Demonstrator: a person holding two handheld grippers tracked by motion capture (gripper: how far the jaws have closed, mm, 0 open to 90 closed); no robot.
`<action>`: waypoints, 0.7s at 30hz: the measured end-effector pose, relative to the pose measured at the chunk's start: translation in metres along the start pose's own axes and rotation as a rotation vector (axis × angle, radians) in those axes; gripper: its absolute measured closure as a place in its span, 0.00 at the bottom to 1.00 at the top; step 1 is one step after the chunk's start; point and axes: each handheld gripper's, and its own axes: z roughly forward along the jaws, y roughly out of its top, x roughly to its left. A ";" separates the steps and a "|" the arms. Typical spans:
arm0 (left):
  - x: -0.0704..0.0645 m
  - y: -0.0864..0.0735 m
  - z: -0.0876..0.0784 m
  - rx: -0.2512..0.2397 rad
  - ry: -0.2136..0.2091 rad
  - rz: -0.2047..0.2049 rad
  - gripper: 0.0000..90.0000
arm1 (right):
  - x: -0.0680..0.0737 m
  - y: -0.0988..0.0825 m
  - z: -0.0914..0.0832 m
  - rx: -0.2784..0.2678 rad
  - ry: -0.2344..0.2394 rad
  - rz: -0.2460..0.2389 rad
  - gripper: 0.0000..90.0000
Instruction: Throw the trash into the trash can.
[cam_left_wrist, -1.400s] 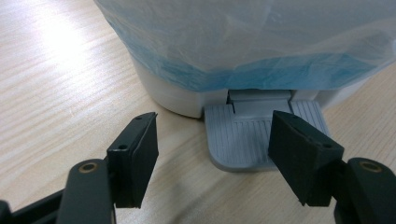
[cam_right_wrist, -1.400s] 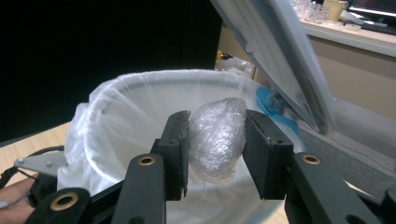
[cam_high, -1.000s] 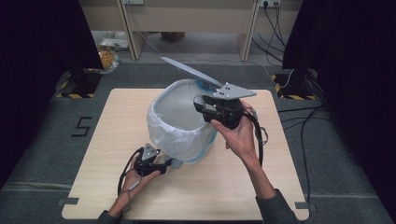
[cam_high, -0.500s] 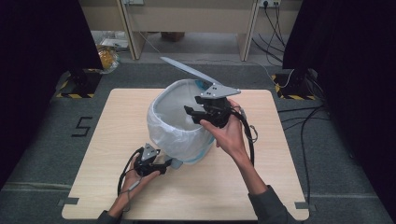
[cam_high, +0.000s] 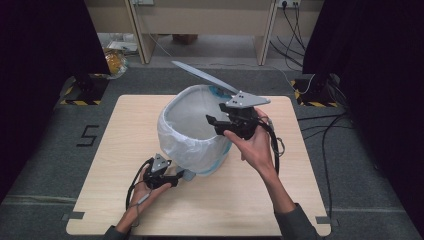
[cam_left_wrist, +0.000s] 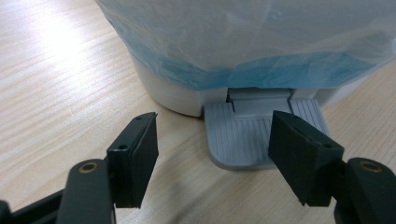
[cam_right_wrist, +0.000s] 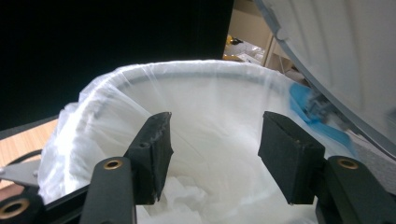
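Grey pedal (cam_left_wrist: 261, 135) under the left gripper (cam_high: 170, 180), one jaw pressing it, jaws apart around nothing, lid (cam_high: 210, 77) up. The pedal bin (cam_high: 192, 132) stands mid-table, white liner (cam_right_wrist: 224, 107) over the rim. Right gripper (cam_high: 212, 121) above the mouth, jaws just opening, empty. Slip off that pedal and the lid drops onto it.

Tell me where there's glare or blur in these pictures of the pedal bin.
Left gripper view: a bright glare patch on the wooden table, while the grey pedal is sharp. Right gripper view: the raised lid and blue bag edge are blurred, background dark. High view: evenly lit, dark curtains.
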 end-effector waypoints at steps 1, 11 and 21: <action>0.000 0.000 0.000 0.000 -0.002 -0.003 0.36 | -0.001 -0.001 -0.002 -0.001 -0.002 0.004 0.46; 0.000 0.000 0.000 0.000 -0.004 -0.005 0.36 | -0.013 -0.020 -0.035 -0.028 -0.041 0.021 0.39; 0.000 0.000 0.000 0.000 -0.002 -0.002 0.36 | -0.028 -0.043 -0.059 -0.049 -0.102 0.065 0.34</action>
